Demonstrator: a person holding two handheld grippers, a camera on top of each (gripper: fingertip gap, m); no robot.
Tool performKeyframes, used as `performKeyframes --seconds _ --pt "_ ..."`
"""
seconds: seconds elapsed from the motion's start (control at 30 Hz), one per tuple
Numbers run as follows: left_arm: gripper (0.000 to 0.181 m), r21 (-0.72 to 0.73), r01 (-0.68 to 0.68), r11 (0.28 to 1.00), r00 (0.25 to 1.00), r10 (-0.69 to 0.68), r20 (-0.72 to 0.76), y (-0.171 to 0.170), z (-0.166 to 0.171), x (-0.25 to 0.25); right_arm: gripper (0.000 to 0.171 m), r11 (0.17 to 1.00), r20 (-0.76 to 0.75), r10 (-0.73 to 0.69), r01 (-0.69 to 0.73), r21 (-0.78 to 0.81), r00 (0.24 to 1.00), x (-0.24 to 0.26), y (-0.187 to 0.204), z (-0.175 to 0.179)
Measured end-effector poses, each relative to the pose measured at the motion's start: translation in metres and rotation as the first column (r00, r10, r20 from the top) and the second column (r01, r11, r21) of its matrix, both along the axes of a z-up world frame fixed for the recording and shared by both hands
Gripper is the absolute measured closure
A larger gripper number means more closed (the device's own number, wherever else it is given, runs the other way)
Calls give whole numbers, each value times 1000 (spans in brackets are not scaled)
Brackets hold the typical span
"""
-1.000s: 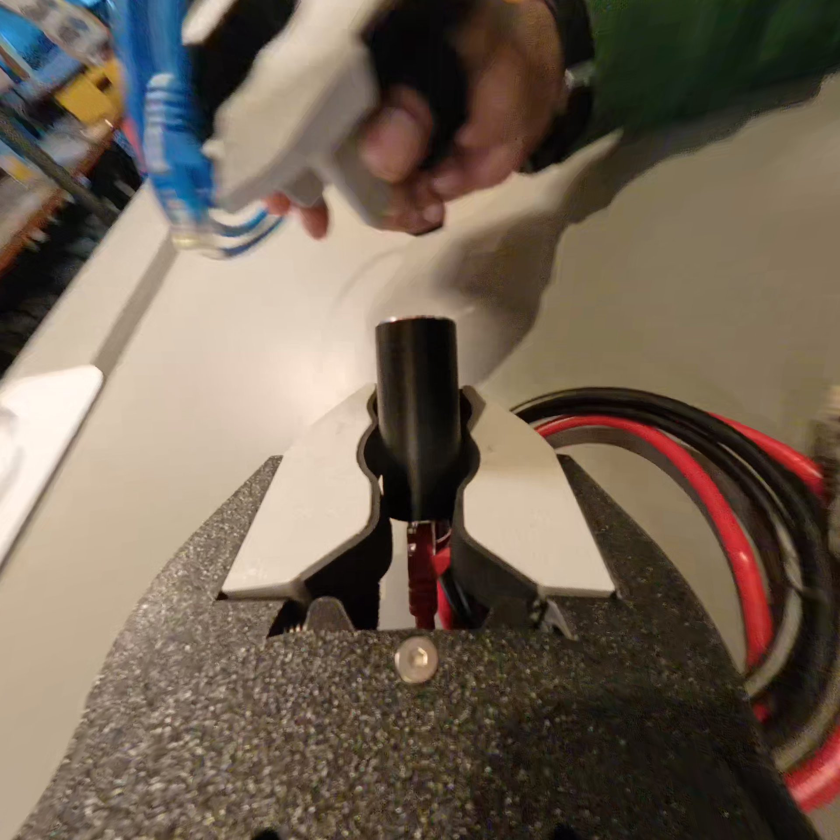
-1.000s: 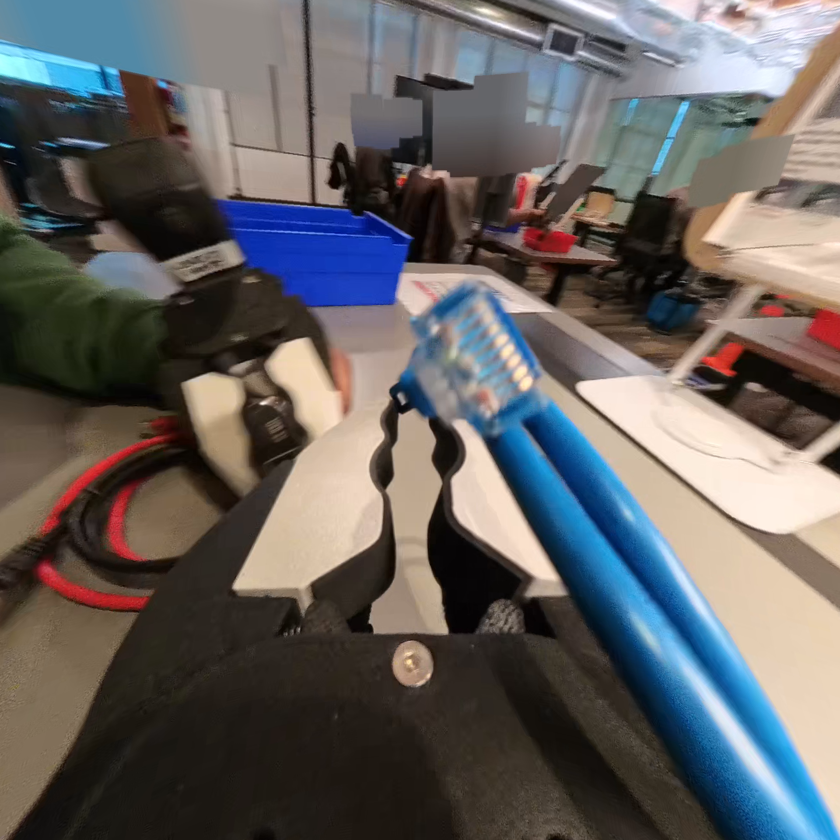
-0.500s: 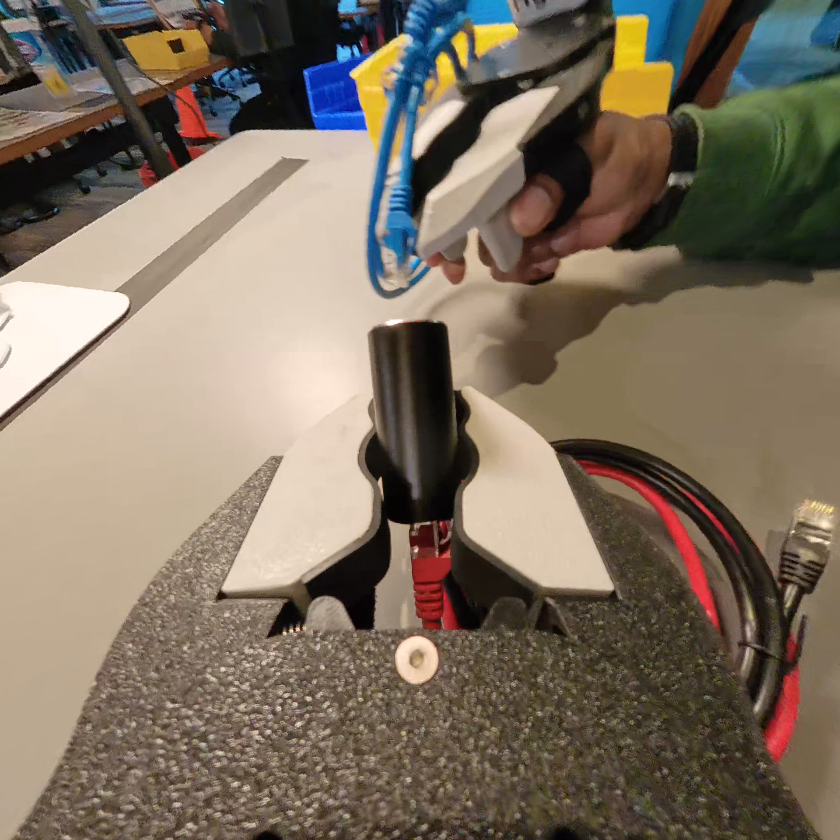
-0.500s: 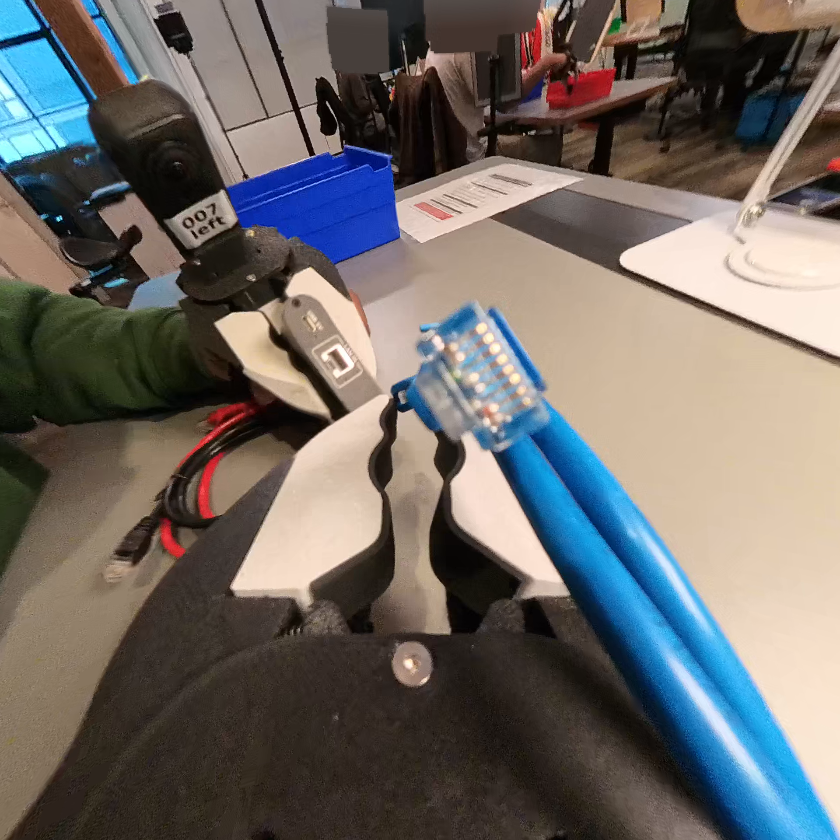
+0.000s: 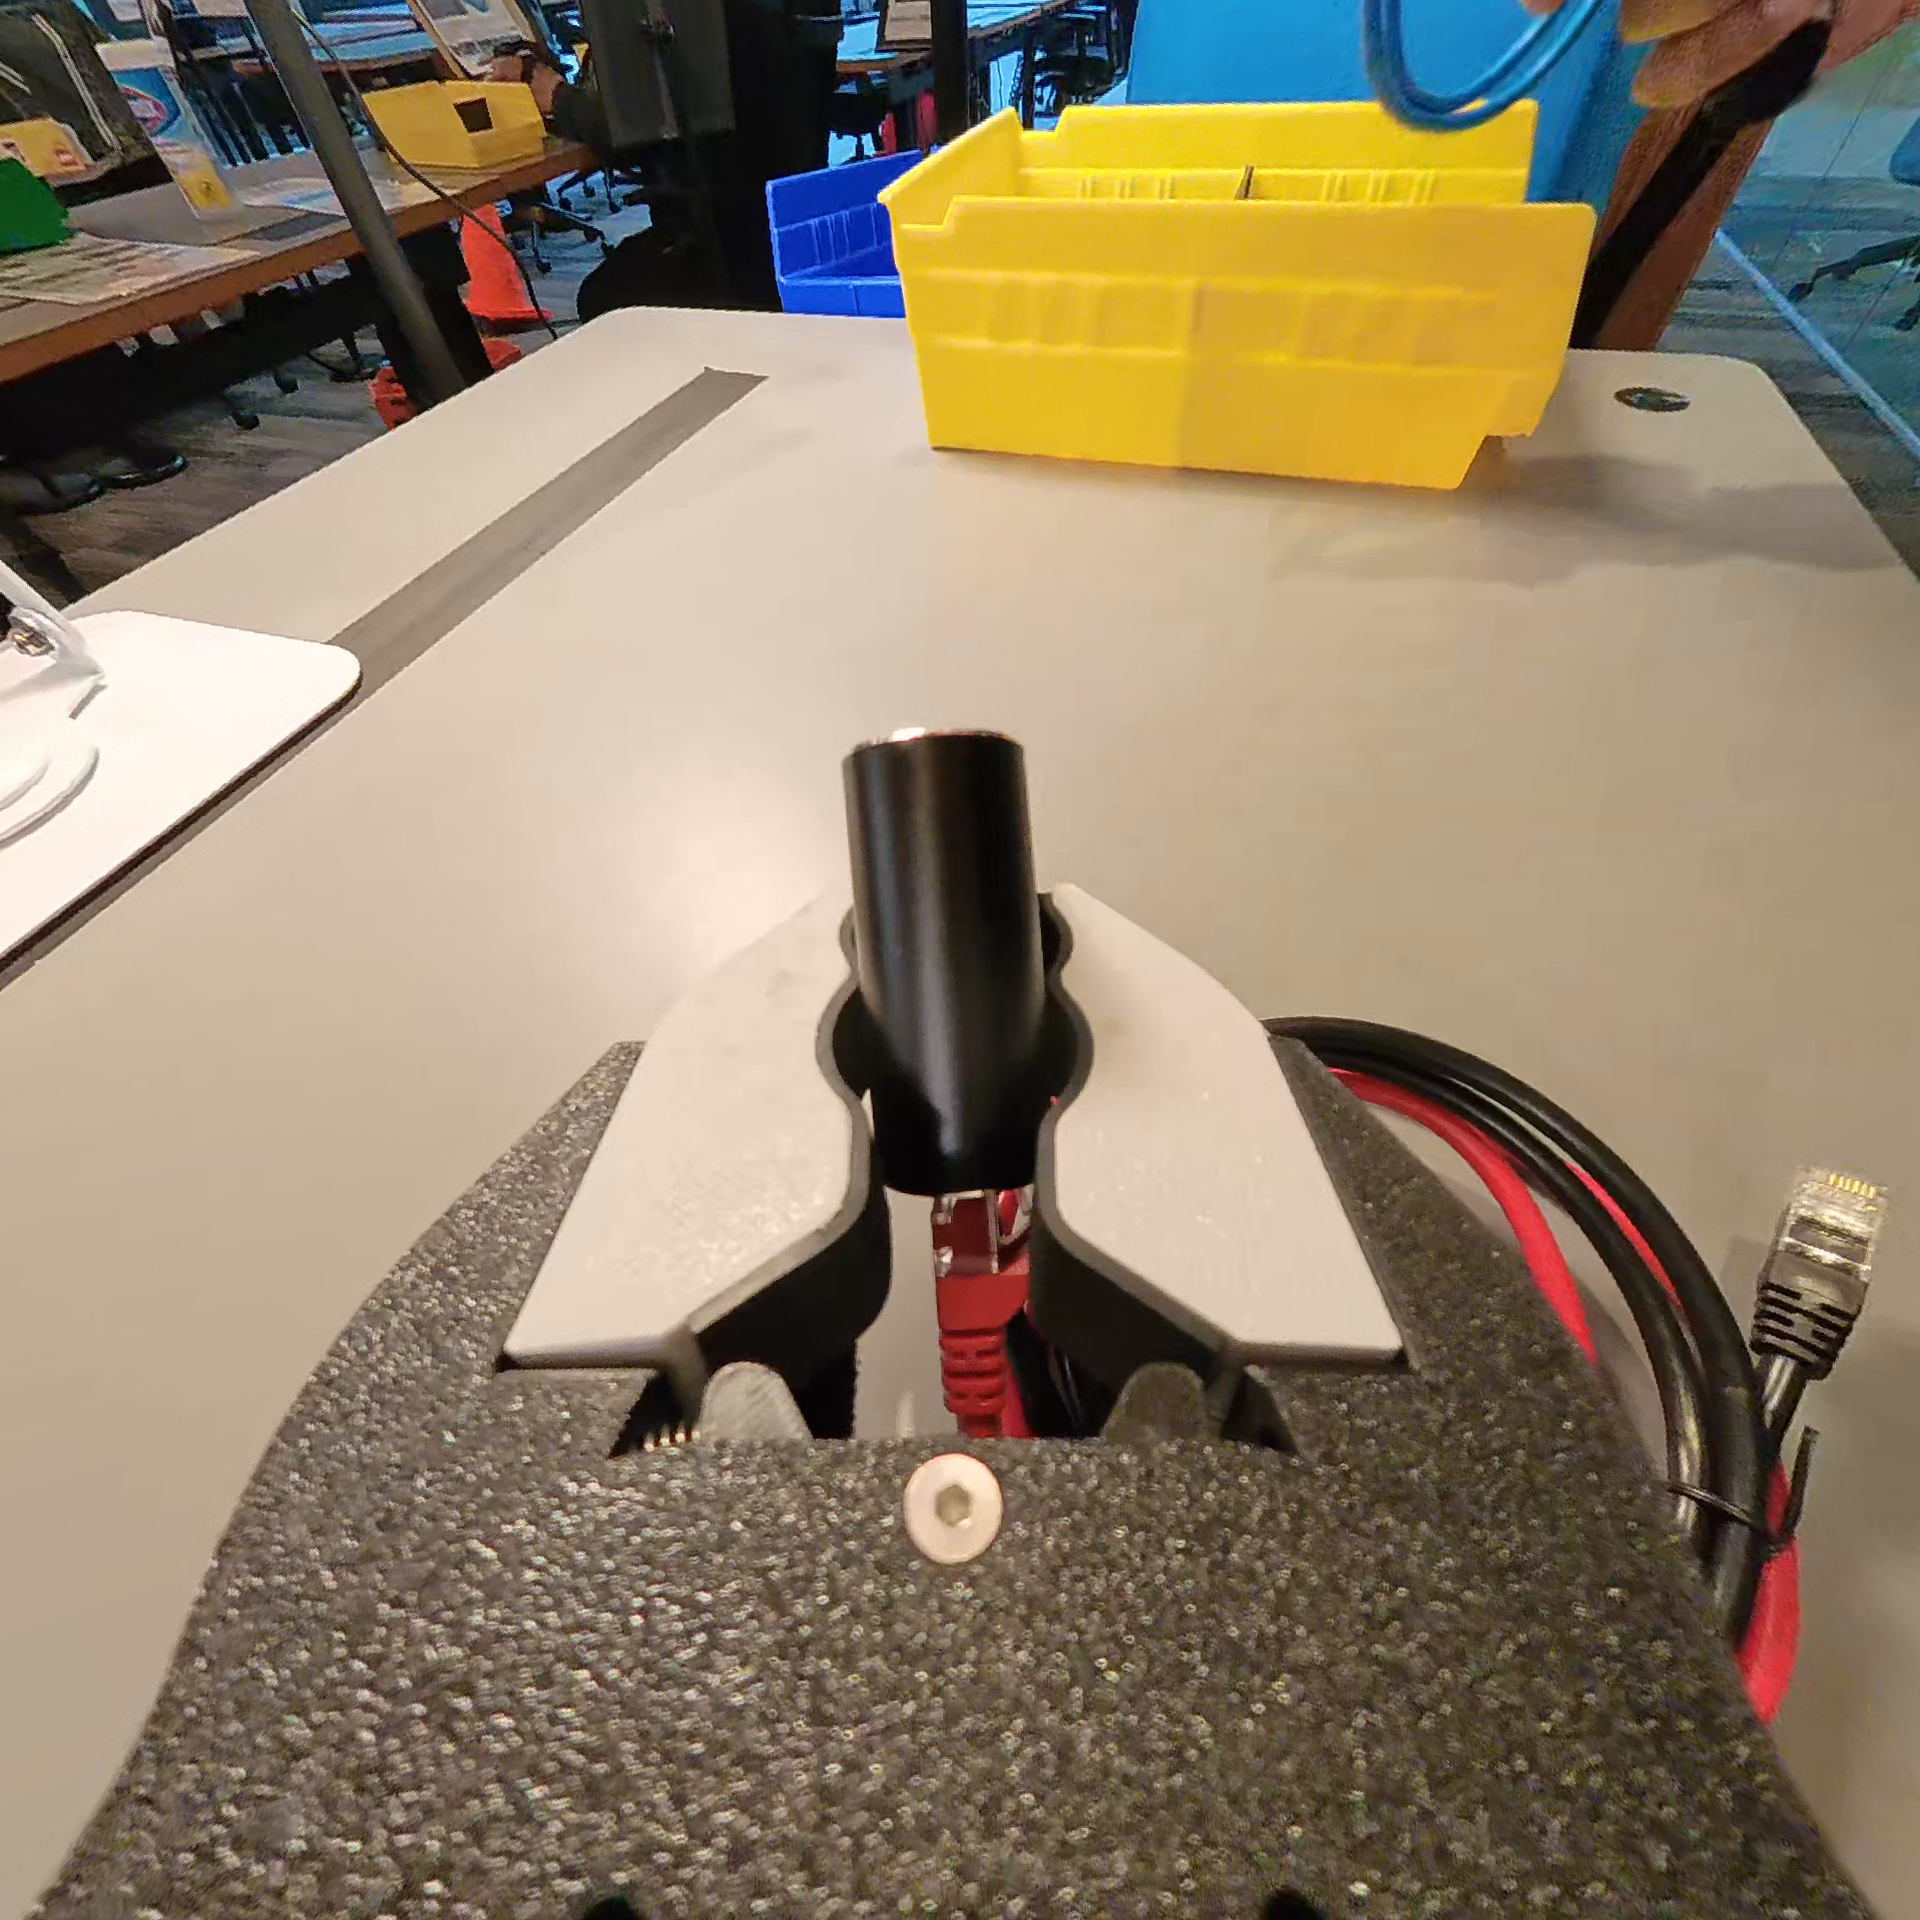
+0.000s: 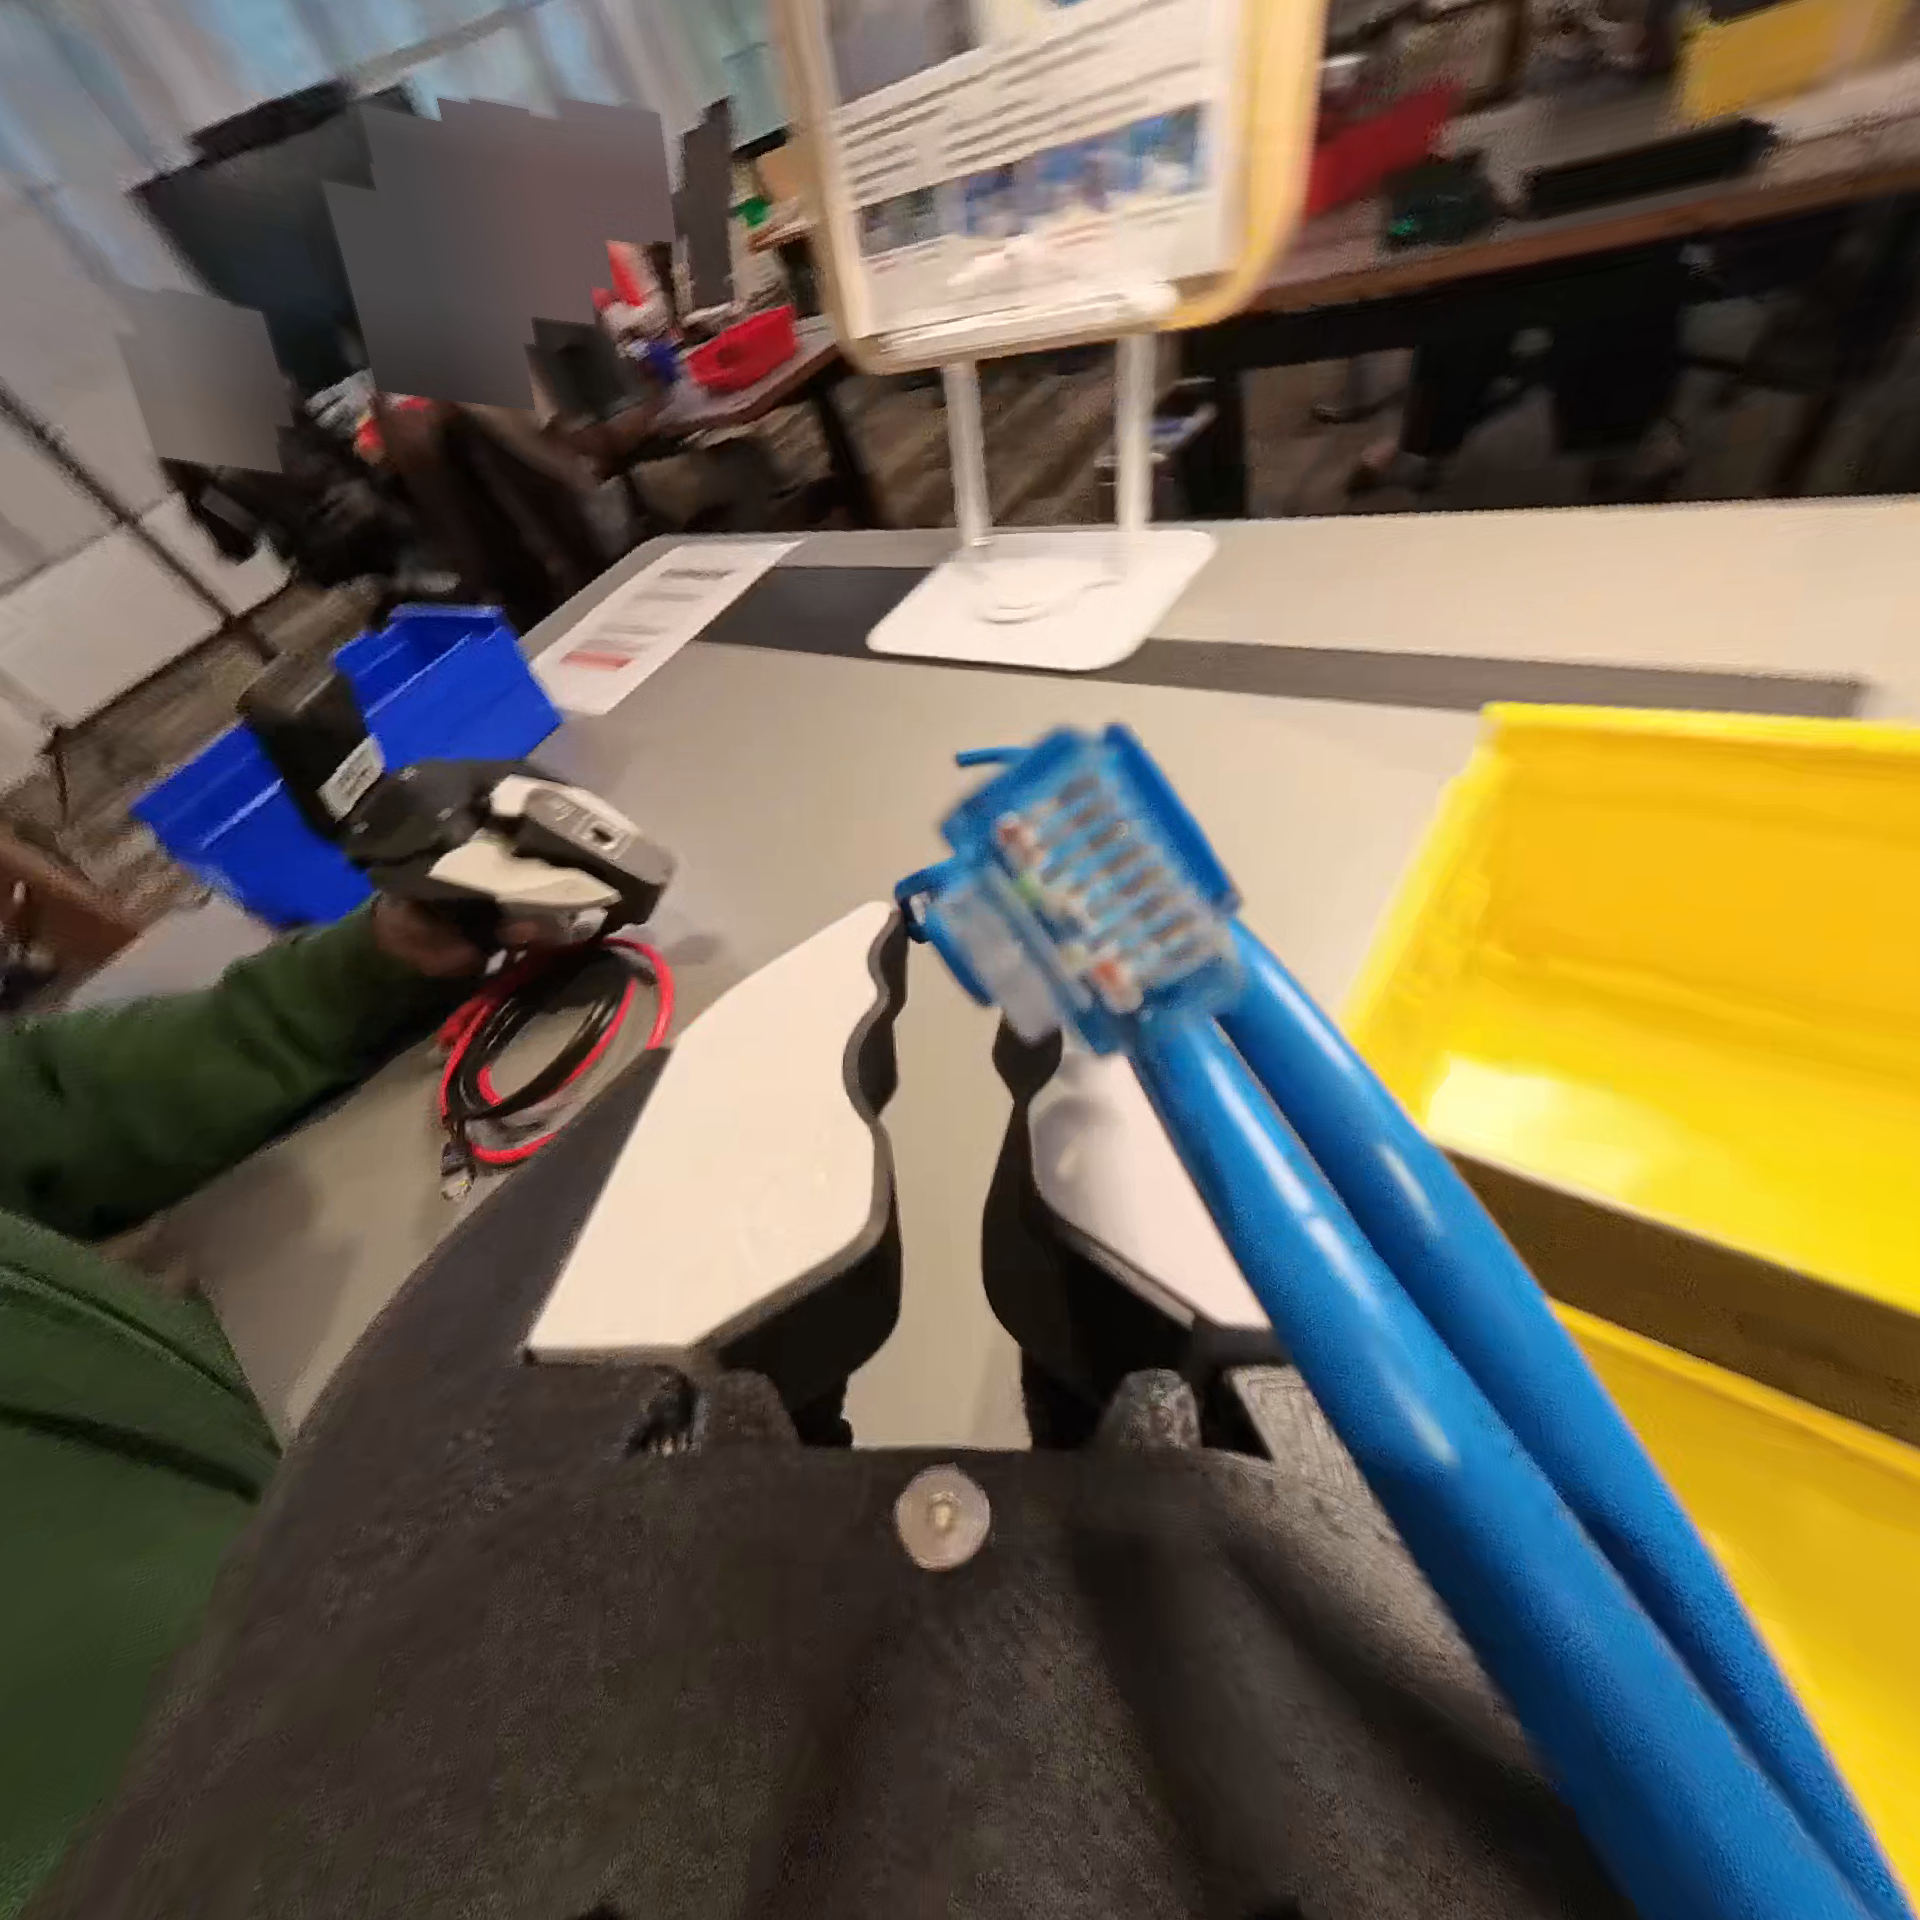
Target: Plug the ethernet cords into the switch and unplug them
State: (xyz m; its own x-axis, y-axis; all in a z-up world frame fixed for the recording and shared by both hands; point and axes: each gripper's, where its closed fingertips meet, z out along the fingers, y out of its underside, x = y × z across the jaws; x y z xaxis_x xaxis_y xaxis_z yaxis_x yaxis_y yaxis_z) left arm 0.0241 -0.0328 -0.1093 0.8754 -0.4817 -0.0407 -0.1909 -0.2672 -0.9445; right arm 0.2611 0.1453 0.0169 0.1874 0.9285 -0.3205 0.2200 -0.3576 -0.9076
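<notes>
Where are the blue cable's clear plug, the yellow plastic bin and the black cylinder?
blue cable's clear plug [image 6: 1081, 914]: right wrist view, contact face.
yellow plastic bin [image 5: 1226, 343]: left wrist view, front wall.
black cylinder [image 5: 945, 935]: left wrist view, side.

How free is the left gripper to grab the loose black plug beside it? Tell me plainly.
Probably not yet. The left gripper is shut on the black coupler, so its jaws are full. The black plug itself lies uncovered on the table just to its right.

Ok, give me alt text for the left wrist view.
The left gripper clamps a black cylindrical coupler with a red ethernet plug in its near end, above a grey table. A yellow bin stands beyond.
</notes>
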Motion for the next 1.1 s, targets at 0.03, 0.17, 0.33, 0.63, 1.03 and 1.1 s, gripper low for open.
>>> performKeyframes --seconds 0.03,0.17,0.33,0.63,1.03,1.1 --pt "153 1 -1 1000 1000 1 0 0 0 0 156 998 5 -31 31 -55 1000 18 14 -3" --pt "153 1 -10 1000 1000 10 -10 1 -1 -1 156 924 88 24 11 -382 996 54 25 -54" --pt "153 11 -20 1000 1000 20 -17 1 0 -1 165 871 193 -53 140 -471 980 66 41 -98" --pt "153 32 -25 999 1000 25 6 0 4 -4 141 942 325 -136 224 -250 936 67 47 -90" --pt "154 55 -65 996 917 38 396 -2 32 -26 143 986 223 161 -167 5 961 -54 -67 -32" --pt "154 63 -57 996 889 22 458 -3 36 -29 142 960 185 278 -281 -15 942 -92 -95 -45"
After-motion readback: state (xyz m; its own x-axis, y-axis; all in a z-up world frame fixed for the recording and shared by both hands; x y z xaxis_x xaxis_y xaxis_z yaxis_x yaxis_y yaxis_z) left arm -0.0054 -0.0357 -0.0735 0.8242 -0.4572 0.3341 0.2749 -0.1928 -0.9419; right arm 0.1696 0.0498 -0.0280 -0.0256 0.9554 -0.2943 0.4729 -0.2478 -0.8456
